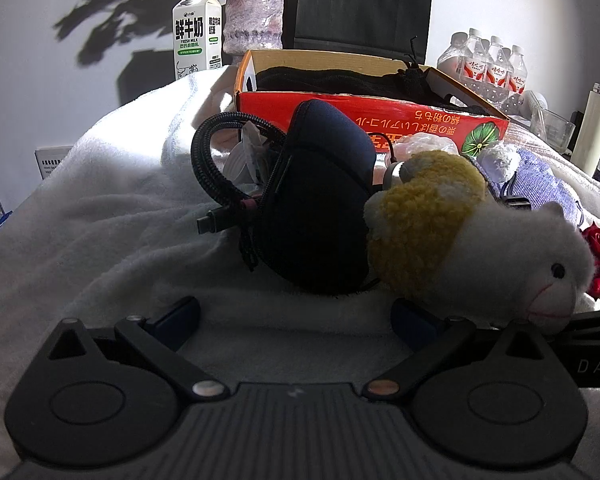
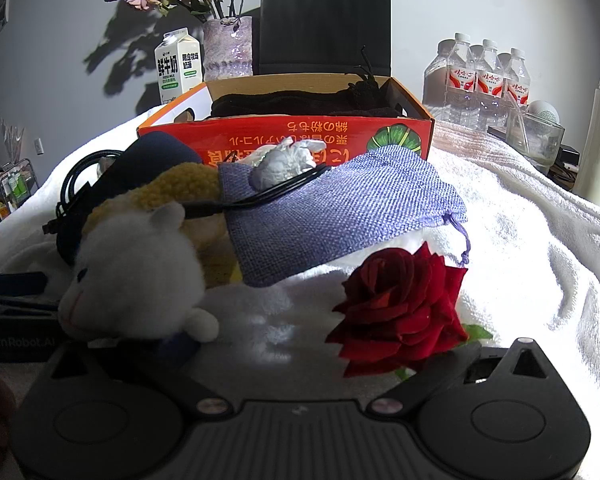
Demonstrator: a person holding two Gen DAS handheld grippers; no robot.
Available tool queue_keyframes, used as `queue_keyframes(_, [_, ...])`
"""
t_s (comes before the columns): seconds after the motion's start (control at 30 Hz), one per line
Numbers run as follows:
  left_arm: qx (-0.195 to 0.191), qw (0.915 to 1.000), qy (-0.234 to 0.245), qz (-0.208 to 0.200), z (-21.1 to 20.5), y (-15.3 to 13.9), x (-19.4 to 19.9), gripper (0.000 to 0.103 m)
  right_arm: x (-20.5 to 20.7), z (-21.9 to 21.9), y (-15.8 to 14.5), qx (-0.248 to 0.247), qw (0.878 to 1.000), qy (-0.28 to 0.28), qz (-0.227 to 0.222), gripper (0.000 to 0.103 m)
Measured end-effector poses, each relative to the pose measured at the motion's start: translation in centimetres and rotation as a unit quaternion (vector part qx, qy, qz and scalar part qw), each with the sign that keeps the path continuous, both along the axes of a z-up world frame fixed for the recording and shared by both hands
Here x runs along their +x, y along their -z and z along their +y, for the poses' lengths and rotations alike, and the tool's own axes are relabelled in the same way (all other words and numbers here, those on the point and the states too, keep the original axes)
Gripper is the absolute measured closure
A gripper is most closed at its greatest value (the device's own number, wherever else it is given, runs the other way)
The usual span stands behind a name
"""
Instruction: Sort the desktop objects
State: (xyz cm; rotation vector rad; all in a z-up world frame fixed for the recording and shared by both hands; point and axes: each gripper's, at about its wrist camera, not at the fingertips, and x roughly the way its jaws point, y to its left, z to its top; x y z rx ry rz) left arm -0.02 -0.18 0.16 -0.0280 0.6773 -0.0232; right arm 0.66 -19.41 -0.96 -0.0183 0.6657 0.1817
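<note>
Left gripper (image 1: 296,316) wide open, empty; plush toy (image 1: 480,240) at 2 o'clock. Right gripper (image 2: 300,344) open, rose (image 2: 400,312) between fingers, grip unclear.

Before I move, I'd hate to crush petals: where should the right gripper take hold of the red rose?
Probably not the bloom. The red rose lies right at the open right gripper, its head towards the camera. Take the green leaf end low at its right, coming in from the right, level with the white towel.
</note>
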Motion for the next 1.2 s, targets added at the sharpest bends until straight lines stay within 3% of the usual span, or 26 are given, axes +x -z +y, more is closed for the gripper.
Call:
queue_keyframes(0.67, [-0.003,1.0,0.009,0.001,0.8,-0.3,-1.2,0.0,-0.6,0.2,-0.4,-0.008,1.0,-0.014,0.013,0.0])
queue_keyframes(0.73, [-0.015,0.9997,0.015,-0.011,1.5,-0.8,-2.4,0.0,-1.7,-0.9,-1.0,0.004,1.0,-0.011,0.012,0.007])
queue_keyframes(0.97, [-0.056,0.9944,0.047,-0.077,3.7,-4.6,-2.9,0.0,-4.6,-3.0,-5.5,0.051,0.997,-0.047,-0.033,0.006])
queue_keyframes(1.03, [-0.041,0.9949,0.049,-0.079,3.6,-4.7,-1.5,0.0,-4.6,-2.3,-5.8,0.038,0.996,-0.065,-0.053,0.007])
queue_keyframes(1.07, [-0.032,0.9955,0.045,-0.077,3.5,-4.8,-0.7,0.005,-4.5,-2.1,-5.7,0.02,0.996,-0.058,-0.063,0.007])
queue_keyframes(1.1, [-0.028,0.9961,0.04,-0.073,3.3,-4.9,0.0,0.012,-3.9,-1.8,-5.3,-0.001,0.997,-0.042,-0.061,0.008])
queue_keyframes(1.2, [-0.019,0.9946,0.074,-0.071,2.3,-5.1,1.8,0.011,-2.8,-2.5,-4.2,-0.017,0.999,-0.019,-0.03,0.017])
